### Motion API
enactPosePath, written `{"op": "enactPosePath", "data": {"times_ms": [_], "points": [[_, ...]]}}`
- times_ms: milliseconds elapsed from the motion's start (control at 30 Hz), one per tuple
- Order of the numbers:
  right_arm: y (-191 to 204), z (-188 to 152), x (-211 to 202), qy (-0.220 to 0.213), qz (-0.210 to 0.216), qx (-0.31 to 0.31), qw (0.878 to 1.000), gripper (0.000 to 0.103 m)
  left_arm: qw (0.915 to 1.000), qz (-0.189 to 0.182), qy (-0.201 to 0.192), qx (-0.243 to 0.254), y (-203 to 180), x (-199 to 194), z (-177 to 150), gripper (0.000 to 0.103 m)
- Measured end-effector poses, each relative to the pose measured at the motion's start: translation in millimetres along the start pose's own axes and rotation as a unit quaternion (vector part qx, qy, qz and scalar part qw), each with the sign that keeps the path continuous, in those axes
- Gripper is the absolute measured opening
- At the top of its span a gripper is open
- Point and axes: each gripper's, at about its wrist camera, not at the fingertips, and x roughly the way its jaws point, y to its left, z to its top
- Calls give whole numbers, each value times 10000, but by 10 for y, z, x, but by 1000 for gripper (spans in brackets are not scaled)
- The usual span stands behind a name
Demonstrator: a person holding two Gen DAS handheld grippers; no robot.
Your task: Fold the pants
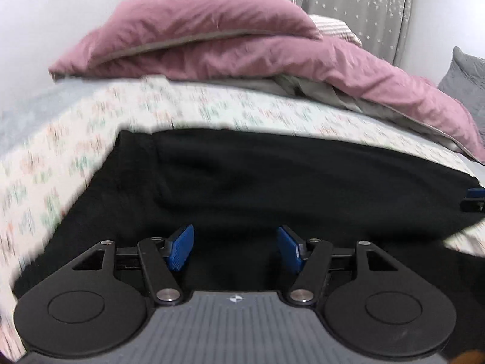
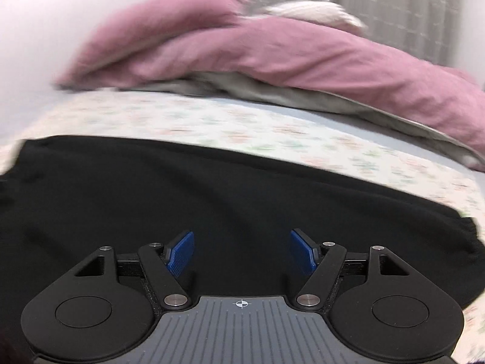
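Note:
Black pants [image 1: 257, 179] lie spread on a floral bed sheet [image 1: 75, 151]. My left gripper [image 1: 235, 247] is open and empty, just above the near part of the dark cloth. My right gripper [image 2: 241, 251] is open and empty over the same pants [image 2: 212, 194]; their gathered waistband or cuff [image 2: 466, 230] shows at the right edge. The tip of the right gripper [image 1: 474, 198] shows at the right edge of the left wrist view, at the pants' end. Both views are blurred.
A pink duvet [image 1: 242, 42] with a grey underside is piled at the back of the bed, also in the right wrist view [image 2: 272, 51]. A grey starred curtain [image 1: 348, 0] and a grey pillow [image 1: 466, 79] stand behind. A white wall is at the left.

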Motion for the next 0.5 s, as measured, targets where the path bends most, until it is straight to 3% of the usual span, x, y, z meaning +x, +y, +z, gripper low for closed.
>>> {"op": "enactPosePath", "data": {"times_ms": [167, 233, 267, 333, 433, 500], "points": [[531, -529, -185, 454, 669, -437, 9958, 70, 9990, 249, 201, 302, 122, -164, -323, 87], [618, -805, -252, 686, 583, -774, 9929, 71, 9988, 348, 272, 194, 236, -265, -339, 87], [606, -930, -352, 552, 550, -900, 9929, 73, 9986, 426, 291, 73, 308, -316, -340, 87], [445, -1063, -509, 599, 556, -791, 9935, 76, 9982, 467, 337, -159, 420, -413, -326, 86], [207, -1127, -719, 782, 192, -718, 9942, 77, 9923, 1077, 311, -528, 510, -550, -197, 87], [110, -1103, -819, 908, -85, -810, 9925, 80, 9903, 850, 86, -1094, 639, -661, -59, 90]]}}
